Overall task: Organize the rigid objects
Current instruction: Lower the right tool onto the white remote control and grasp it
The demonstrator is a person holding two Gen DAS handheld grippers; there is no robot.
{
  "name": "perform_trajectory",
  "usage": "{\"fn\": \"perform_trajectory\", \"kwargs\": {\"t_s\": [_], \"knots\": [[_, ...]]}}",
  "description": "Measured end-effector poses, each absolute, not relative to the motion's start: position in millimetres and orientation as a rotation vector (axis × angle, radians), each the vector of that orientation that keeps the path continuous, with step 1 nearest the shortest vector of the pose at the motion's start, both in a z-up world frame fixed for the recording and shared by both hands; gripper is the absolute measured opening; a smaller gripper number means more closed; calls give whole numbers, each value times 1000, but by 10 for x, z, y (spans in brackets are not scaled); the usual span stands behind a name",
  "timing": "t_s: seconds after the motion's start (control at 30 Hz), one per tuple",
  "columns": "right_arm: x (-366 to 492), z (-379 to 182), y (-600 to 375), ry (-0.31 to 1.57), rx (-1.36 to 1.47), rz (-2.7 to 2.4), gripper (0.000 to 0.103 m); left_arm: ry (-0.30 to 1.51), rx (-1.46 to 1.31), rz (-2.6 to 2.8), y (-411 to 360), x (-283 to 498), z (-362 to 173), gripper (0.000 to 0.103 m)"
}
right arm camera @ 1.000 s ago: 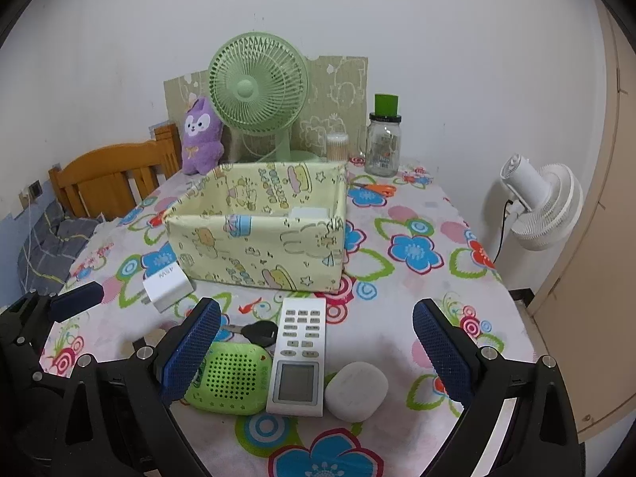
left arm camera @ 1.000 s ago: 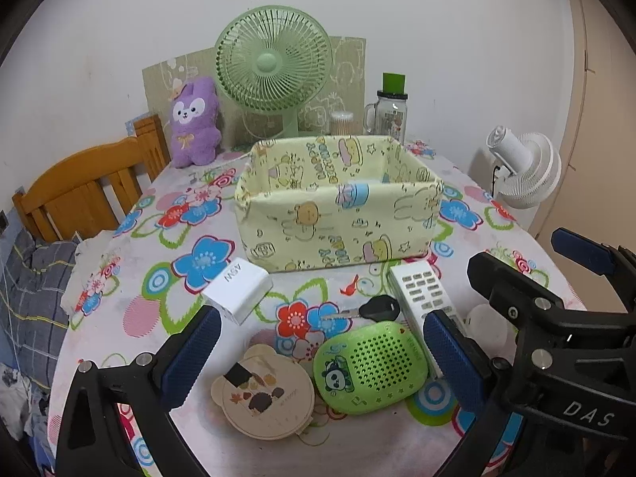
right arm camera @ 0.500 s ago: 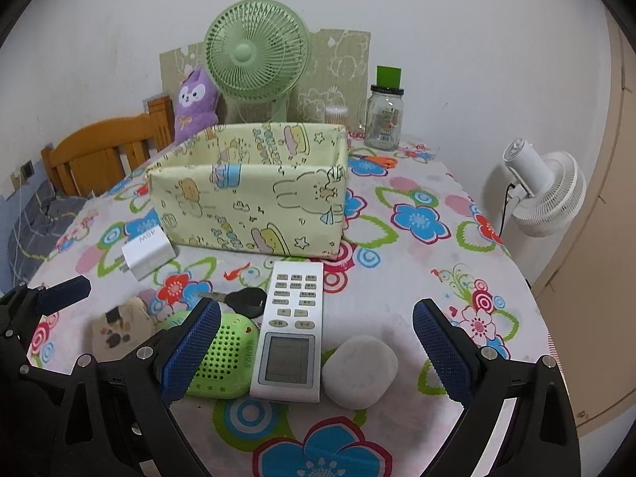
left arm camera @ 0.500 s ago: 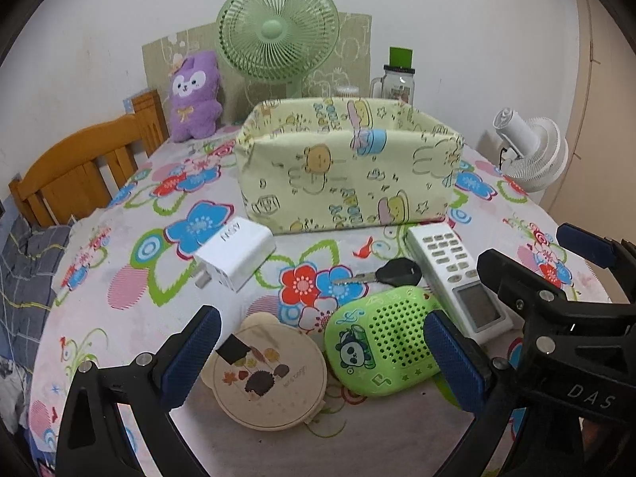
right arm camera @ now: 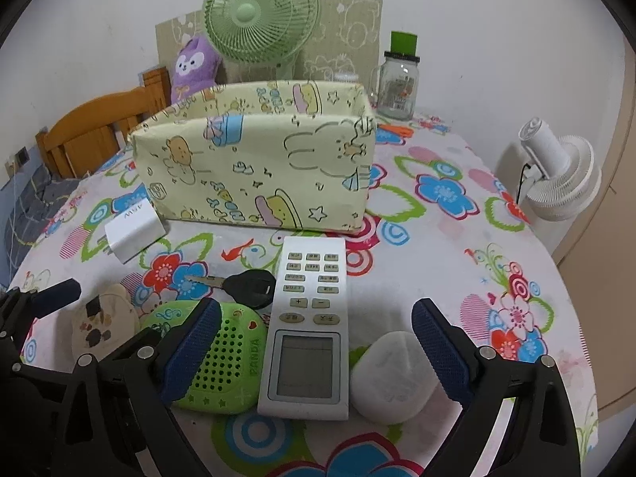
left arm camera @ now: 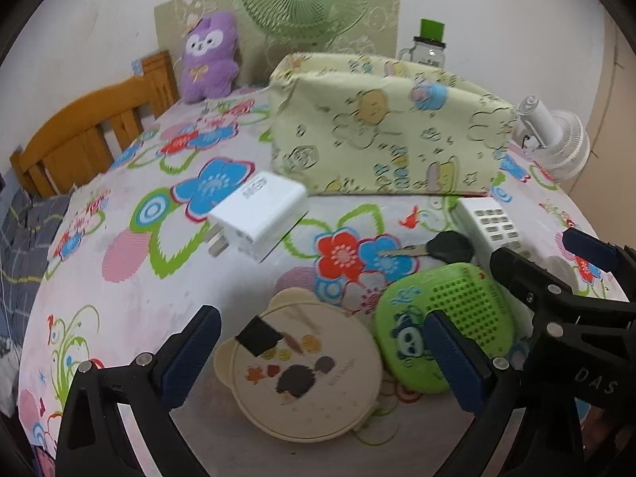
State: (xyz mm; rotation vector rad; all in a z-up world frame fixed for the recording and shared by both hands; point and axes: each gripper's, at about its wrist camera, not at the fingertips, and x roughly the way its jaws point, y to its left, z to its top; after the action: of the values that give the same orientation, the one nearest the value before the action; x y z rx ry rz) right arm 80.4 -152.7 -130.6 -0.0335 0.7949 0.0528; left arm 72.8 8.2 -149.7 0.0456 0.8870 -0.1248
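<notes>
A yellow cartoon fabric box [left arm camera: 381, 139] [right arm camera: 258, 167] stands mid-table. In front lie a white charger [left arm camera: 258, 210] [right arm camera: 133, 230], a black key [left arm camera: 445, 248] [right arm camera: 248, 288], a green panda case [left arm camera: 445, 326] [right arm camera: 222, 361], a cream bear-shaped lid [left arm camera: 302, 369] [right arm camera: 101, 326], a white remote [right arm camera: 308, 330] [left arm camera: 491, 226] and a white oval case [right arm camera: 391, 377]. My left gripper [left arm camera: 318, 361] is open, low over the cream lid. My right gripper [right arm camera: 316, 351] is open, straddling the remote.
A green fan [right arm camera: 260, 12], a purple plush [left arm camera: 208, 55], a glass jar [right arm camera: 399, 79] and a backboard stand behind the box. A wooden chair [left arm camera: 87, 135] is at the left, a white fan [right arm camera: 560, 177] beyond the right table edge.
Both grippers have dropped lower and moved forward toward the objects. The left one has neared the cream lid, the right one the remote. Both stay open.
</notes>
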Motion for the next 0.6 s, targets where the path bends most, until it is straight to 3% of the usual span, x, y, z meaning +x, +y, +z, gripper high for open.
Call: {"fn": "perform_trajectory", "kwargs": {"t_s": [0.17,0.3,0.5,0.6], "knots": [[890,-1410,-1522,833,-3,73,83,900,36,-112,141,758,-1542,103],[943,-1457,-1502,857,-17,68,64,909,25,-106,162,776,-1543,103],[952,-1464,-1450,844,-29,70,57,928,-25,-86,312,772,-1568,103],[962,-1469,-1460,844,-31,43,47,939,-38,-87,348,756,-1580,103]]}}
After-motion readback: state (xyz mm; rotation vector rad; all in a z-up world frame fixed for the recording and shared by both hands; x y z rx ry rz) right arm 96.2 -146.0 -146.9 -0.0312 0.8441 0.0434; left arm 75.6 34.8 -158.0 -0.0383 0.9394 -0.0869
